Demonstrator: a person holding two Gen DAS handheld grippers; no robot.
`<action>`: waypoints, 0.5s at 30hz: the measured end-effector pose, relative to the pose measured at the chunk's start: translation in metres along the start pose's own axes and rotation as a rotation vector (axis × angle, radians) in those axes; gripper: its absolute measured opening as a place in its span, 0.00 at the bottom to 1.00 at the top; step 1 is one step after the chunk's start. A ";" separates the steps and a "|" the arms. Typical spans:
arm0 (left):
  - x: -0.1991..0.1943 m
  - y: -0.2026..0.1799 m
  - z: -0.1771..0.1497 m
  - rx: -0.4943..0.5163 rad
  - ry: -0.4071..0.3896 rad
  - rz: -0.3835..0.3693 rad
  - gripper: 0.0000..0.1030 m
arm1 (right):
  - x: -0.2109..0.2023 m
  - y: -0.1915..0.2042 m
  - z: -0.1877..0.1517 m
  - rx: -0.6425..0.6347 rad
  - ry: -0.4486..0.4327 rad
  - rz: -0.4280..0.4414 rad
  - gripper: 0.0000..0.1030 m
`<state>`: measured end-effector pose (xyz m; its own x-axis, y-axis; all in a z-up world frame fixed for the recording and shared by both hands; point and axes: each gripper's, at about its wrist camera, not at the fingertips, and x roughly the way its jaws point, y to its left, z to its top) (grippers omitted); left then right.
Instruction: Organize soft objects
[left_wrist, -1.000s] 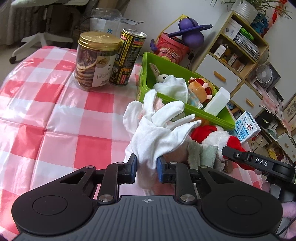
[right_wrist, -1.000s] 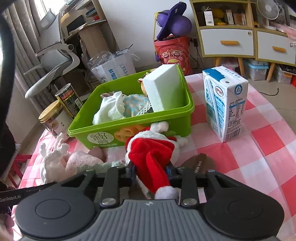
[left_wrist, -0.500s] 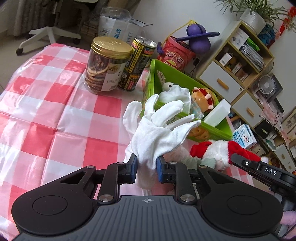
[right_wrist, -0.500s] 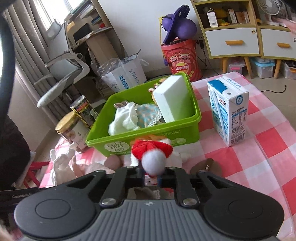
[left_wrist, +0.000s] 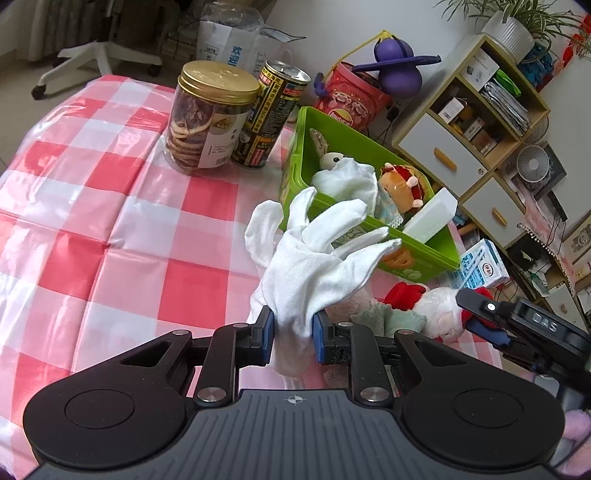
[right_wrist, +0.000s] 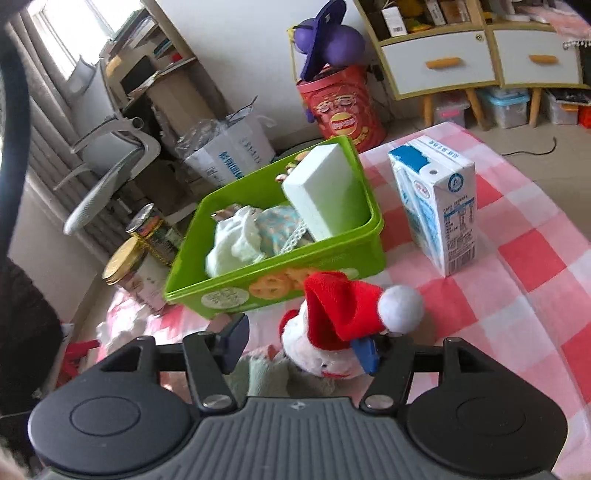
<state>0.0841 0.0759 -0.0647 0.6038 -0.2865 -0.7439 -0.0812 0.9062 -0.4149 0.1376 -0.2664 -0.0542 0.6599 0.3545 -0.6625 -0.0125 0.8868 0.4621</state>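
The left gripper (left_wrist: 292, 330) is clenched on a white cloth glove (left_wrist: 314, 258), pinching it near the cuff so the fingers of the glove flop upward and forward, just in front of the green bin (left_wrist: 369, 221). The glove looks very light and limp; held by the cuff it will sag and swing, so a hold on the bunched cuff or palm seems surest, and a single thin layer could slide out of the pads. The right gripper (right_wrist: 301, 341) has its jaws spread wide, released, with a Santa doll (right_wrist: 332, 325) lying between them on the checked tablecloth (right_wrist: 535, 258), just in front of the bin wall; its red hat and white pom-pom lean against the right-hand finger. The doll looks plush and squashy, a little heavier than the glove, and likely best taken around the body rather than the floppy hat, which would stretch and let the rest dangle. A greenish towel (right_wrist: 266, 373) lies under and beside the doll. The bin already holds 1 white foam block (right_wrist: 325, 192), a white cloth and small plush toys. A milk carton (right_wrist: 436, 210) stands near the bin.
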 end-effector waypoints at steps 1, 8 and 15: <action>0.000 0.000 -0.001 0.002 0.001 0.001 0.20 | 0.002 0.000 0.000 -0.001 -0.005 -0.022 0.57; 0.003 -0.002 -0.001 0.010 0.012 0.010 0.20 | 0.016 -0.008 0.001 -0.011 -0.044 -0.124 0.36; -0.003 -0.006 0.000 0.003 -0.005 -0.007 0.20 | 0.007 -0.012 0.006 -0.007 -0.040 -0.079 0.24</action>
<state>0.0834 0.0717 -0.0604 0.6086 -0.2907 -0.7383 -0.0746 0.9054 -0.4180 0.1470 -0.2766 -0.0611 0.6888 0.2714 -0.6723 0.0359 0.9134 0.4054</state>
